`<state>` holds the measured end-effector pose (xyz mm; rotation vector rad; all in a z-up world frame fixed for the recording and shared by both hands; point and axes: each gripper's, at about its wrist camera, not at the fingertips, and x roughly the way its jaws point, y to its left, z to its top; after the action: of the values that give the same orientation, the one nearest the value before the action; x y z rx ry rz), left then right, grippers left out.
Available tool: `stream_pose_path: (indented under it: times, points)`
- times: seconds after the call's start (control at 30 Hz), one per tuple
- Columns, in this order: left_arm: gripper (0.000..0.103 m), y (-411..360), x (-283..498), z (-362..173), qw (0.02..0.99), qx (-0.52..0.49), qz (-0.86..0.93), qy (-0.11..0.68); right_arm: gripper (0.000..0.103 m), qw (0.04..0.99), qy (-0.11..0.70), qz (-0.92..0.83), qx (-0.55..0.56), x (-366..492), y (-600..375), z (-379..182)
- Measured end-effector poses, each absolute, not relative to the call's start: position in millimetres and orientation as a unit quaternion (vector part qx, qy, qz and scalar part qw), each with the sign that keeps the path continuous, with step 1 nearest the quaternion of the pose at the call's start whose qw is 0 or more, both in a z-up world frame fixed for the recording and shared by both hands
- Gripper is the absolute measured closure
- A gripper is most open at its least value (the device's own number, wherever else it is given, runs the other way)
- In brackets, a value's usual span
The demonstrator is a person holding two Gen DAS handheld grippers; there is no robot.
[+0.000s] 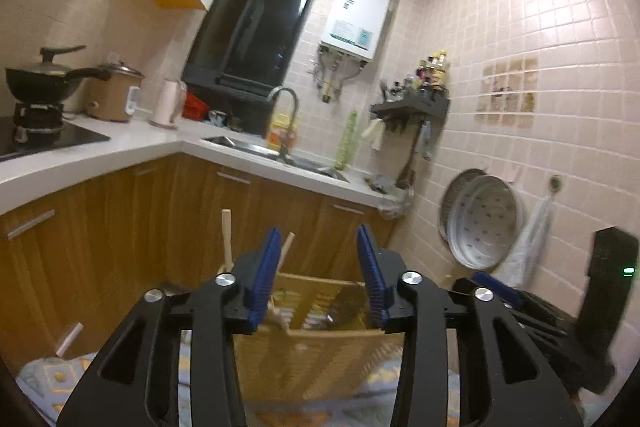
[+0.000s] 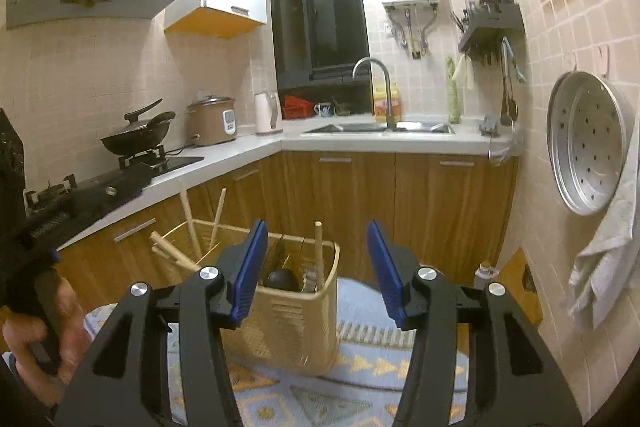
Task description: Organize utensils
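Kitchen cabinets [image 2: 340,195] stood behind a patterned cloth [image 2: 360,387] that carried the woven utensil basket [image 2: 288,323], wooden handles [image 2: 319,251] jutting up. Left gripper [image 1: 320,275] and right gripper [image 2: 316,267] hung spread and empty just before it.

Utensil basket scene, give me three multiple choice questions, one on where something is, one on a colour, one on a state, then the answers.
1. Where does the utensil basket stand?
A. on the patterned cloth
B. in the sink
C. on the stove

2. What colour are the gripper pads?
A. red
B. blue
C. white

3. How is the right gripper?
A. shut on a spoon
B. shut on chopsticks
C. open, holding nothing

Answers:
1 A, the patterned cloth lies under the basket.
2 B, both pads show blue on black frames.
3 C, its jaws stand wide apart with the basket seen between them; the left gripper is open too.
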<state>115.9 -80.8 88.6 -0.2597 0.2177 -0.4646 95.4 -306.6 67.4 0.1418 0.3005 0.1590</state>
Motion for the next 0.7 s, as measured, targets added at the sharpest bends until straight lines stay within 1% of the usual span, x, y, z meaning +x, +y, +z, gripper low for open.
stream_pose_path:
  times: [0.07,0.13,0.27,0.3,0.33,0.37,0.4,0.47,0.5,0.53,0.63,0.7]
  points:
    - [0.058,-70.7,103.7,91.2,0.955,-0.135,-0.237,0.116,0.054,0.981,0.157,0.08,0.077,86.8,-307.9,67.9]
    - [0.048,-64.2,93.5,91.8,0.956,-0.133,-0.232,0.117,0.054,0.98,0.164,0.079,0.081,78.4,-307.8,67.5]
    - [0.041,-51.5,68.3,87.1,0.963,-0.105,-0.214,0.124,0.054,0.977,0.177,0.078,0.085,60.6,-303.0,60.1]
    - [0.037,-48.4,62.9,83.1,0.963,-0.103,-0.211,0.128,0.053,0.977,0.179,0.076,0.085,56.3,-301.4,57.5]
    - [0.031,-45.0,57.2,77.4,0.963,-0.104,-0.209,0.132,0.049,0.977,0.18,0.072,0.085,49.6,-298.6,53.1]
    - [0.028,-42.8,52.7,72.1,0.964,-0.102,-0.206,0.135,0.041,0.978,0.179,0.069,0.085,44.8,-296.1,50.1]
    - [0.026,-41.3,49.3,67.9,0.965,-0.1,-0.201,0.137,0.038,0.978,0.178,0.064,0.086,38.2,-293.0,45.2]
    - [0.026,-39.7,42.3,54.1,0.969,-0.089,-0.182,0.141,0.031,0.98,0.173,0.051,0.08,30.1,-286.9,37.1]
    - [0.024,-39.9,39.7,47.5,0.972,-0.081,-0.171,0.141,0.03,0.982,0.169,0.041,0.073,26.7,-282.9,32.8]
    - [0.022,-41.6,37.0,38.4,0.976,-0.068,-0.151,0.138,0.026,0.983,0.166,0.034,0.067,25.1,-279.6,29.5]
    - [0.02,-45.6,35.4,24.2,0.983,-0.05,-0.114,0.131,0.008,0.987,0.154,0.011,0.043,20.6,-267.5,15.2]
    - [0.019,-48.2,35.1,15.8,0.987,-0.047,-0.095,0.123,0.008,0.988,0.149,0.005,0.033,19.4,-260.9,6.5]
